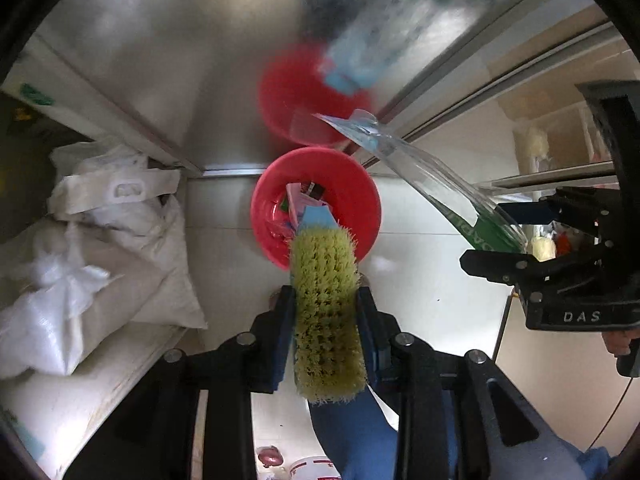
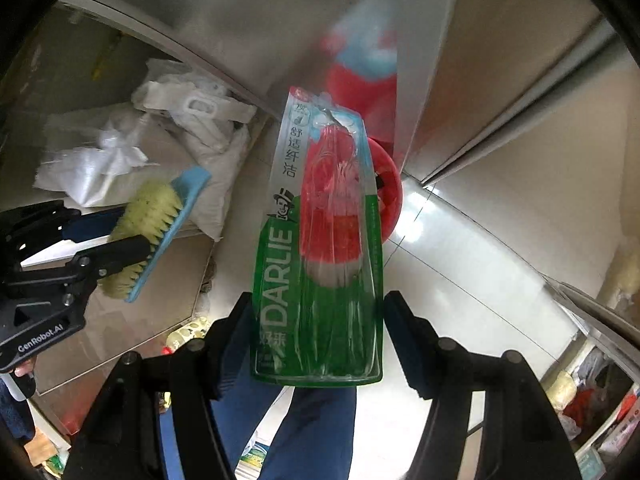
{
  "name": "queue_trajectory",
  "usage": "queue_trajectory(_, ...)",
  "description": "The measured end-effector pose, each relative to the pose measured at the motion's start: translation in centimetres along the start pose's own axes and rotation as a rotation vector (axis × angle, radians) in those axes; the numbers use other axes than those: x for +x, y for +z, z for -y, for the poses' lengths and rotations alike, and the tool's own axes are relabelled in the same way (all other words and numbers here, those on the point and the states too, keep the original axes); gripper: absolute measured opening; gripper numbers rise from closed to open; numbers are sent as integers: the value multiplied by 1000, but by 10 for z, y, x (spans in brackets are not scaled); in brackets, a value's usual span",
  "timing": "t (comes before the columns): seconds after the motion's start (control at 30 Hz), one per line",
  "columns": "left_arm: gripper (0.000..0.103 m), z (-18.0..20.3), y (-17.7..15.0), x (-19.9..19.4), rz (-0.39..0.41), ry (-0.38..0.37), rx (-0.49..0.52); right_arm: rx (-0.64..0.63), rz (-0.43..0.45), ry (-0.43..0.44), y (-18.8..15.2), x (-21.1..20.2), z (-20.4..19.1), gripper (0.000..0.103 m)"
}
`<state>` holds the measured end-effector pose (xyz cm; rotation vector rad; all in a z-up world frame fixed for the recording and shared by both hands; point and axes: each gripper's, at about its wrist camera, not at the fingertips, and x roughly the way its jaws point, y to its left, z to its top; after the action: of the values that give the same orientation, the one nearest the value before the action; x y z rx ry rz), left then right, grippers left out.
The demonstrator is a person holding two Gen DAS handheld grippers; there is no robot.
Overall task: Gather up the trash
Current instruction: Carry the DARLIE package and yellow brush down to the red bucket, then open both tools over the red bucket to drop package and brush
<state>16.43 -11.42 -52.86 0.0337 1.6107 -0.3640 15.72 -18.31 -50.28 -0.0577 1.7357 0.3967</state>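
Note:
My left gripper (image 1: pixel 325 300) is shut on a scrub brush (image 1: pixel 326 312) with yellow-green bristles and a light blue back, held above a red bin (image 1: pixel 352 188) on the floor that holds scraps of packaging. My right gripper (image 2: pixel 316 312) holds a clear and green Darlie toothbrush package (image 2: pixel 316 272); its fingers (image 2: pixel 404 328) stand at the package's sides, the right one slightly apart. The package (image 1: pixel 420 176) also shows in the left wrist view, pointing toward the bin. The brush (image 2: pixel 160 224) and the left gripper (image 2: pixel 120 248) show at the left of the right wrist view.
A stainless steel cabinet (image 1: pixel 160 60) rises behind the bin and mirrors it. White woven sacks and a white bag (image 1: pixel 100 240) lie on the floor to the left. The floor is pale tile (image 1: pixel 420 280). Shelves with clutter (image 2: pixel 592 400) stand at the right.

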Motion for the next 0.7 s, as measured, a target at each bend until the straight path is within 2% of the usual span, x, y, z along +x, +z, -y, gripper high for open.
queue_trajectory(0.27,28,-7,18,76,-64,-12,22,33,-75,18,12,50,15,62)
queue_trajectory(0.4,28,-4,28,100,-84,-36,26,37,-108,23,9,61,23,62)
queue_trajectory(0.47,29,-4,32,111,-116,-33,36,40,-117,24,7,65,24,62)
queue_trajectory(0.53,29,-6,33,114,-115,-24,28,47,-127,27,7,69,26,62)
queue_trajectory(0.6,40,-10,34,118,-120,-33,12,49,-138,30,11,77,27,62)
queue_trajectory(0.7,49,-15,35,119,-124,-49,-17,45,-141,37,16,83,27,62)
